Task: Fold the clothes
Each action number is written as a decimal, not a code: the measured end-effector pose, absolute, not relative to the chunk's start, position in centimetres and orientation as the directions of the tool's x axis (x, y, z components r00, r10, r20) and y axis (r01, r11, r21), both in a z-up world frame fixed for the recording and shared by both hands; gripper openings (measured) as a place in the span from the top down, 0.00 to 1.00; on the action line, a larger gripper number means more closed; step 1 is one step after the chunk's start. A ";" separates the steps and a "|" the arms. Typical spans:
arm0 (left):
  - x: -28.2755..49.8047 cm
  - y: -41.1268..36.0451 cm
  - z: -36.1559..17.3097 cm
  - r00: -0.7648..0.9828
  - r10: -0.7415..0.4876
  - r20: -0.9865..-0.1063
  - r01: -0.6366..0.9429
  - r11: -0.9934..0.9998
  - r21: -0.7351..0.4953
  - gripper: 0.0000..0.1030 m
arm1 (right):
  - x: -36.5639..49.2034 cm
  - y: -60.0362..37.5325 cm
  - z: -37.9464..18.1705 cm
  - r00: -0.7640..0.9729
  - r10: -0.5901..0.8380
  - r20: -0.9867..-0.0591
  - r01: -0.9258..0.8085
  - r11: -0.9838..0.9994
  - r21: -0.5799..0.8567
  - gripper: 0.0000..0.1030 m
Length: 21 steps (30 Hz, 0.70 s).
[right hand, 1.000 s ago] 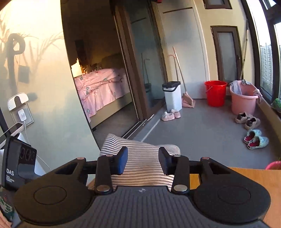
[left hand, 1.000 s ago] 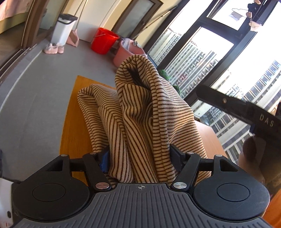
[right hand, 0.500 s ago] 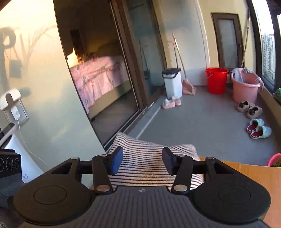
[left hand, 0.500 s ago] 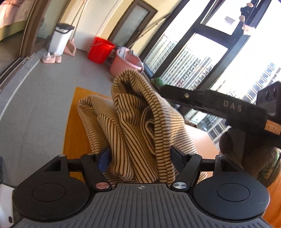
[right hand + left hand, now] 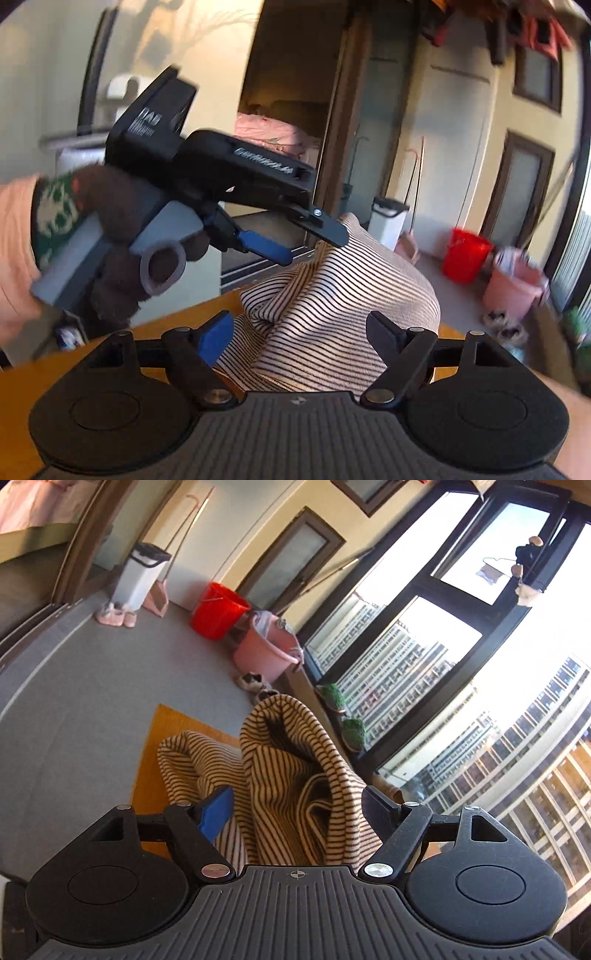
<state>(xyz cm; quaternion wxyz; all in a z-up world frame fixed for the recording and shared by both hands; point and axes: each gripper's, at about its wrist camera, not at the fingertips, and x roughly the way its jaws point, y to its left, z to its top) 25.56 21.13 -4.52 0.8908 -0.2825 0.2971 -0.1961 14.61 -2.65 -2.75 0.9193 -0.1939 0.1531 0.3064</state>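
Both claws stood spread, jaws just widened: the left gripper [image 5: 299, 805] loosely straddled a bunched striped sweater [image 5: 291, 775], pads clear of the cloth, while the right gripper [image 5: 297, 332] flanked its near end. Heaped on the wooden table [image 5: 147, 775], the garment had probably just been released for folding. Beyond stood a red bucket [image 5: 218, 609].

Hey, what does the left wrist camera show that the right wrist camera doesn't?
Only the left wrist view shows the big windows with tower blocks outside. Only the right wrist view shows the left gripper from outside, jaws apart over the cloth, in a gloved hand. Both show the striped garment bunched on the wooden table, the red bucket and the pink bucket; the right gripper stands open around the cloth.
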 end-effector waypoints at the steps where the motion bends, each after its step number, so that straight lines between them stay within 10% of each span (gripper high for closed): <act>1: 25.2 21.7 -4.7 0.751 -0.508 -0.422 0.167 0.764 -0.623 0.20 | 14.5 -1.4 -3.2 0.793 0.479 -0.376 -0.598 0.729 -0.332 0.23; 8: 24.2 24.6 -6.2 0.733 -0.500 -0.462 0.115 0.760 -0.640 0.40 | 18.7 3.7 -5.8 0.848 0.324 -0.419 -0.502 0.746 -0.439 0.23; 14: 25.3 24.2 -8.5 0.684 -0.563 -0.463 0.126 0.716 -0.686 0.49 | 18.2 2.5 -4.6 0.859 0.326 -0.395 -0.485 0.766 -0.422 0.74; 21: 26.1 24.0 -9.8 0.637 -0.593 -0.492 0.129 0.712 -0.690 0.61 | 18.4 -0.5 0.1 0.857 0.376 -0.353 -0.475 0.842 -0.256 0.82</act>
